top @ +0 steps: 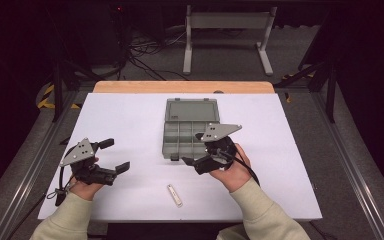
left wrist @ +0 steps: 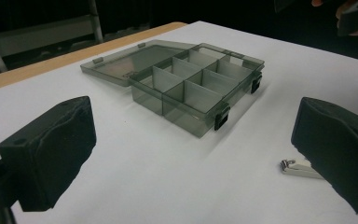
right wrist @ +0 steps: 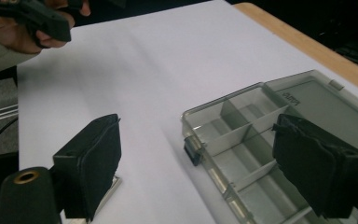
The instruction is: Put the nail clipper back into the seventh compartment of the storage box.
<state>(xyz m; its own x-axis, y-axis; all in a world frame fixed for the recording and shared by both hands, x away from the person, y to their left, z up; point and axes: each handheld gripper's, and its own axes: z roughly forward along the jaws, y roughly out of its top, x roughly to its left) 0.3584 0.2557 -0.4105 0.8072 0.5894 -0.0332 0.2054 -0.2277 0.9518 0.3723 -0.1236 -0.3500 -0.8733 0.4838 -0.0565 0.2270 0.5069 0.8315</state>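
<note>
- White tabletop [top: 130, 120] carries an open compartment box [top: 187, 132] at centre, its compartments looking empty.
- Nail clipper [top: 175, 195] lies near the front edge, untouched.
- Left gripper [top: 114, 156] and right gripper [top: 194, 148] both stand spread, holding nothing; pickup and placing remain.

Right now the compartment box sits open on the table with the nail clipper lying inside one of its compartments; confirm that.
Not quite. The compartment box is open, but its compartments are empty. The nail clipper lies on the table in front of the box, apart from it, as the high view shows.
</note>
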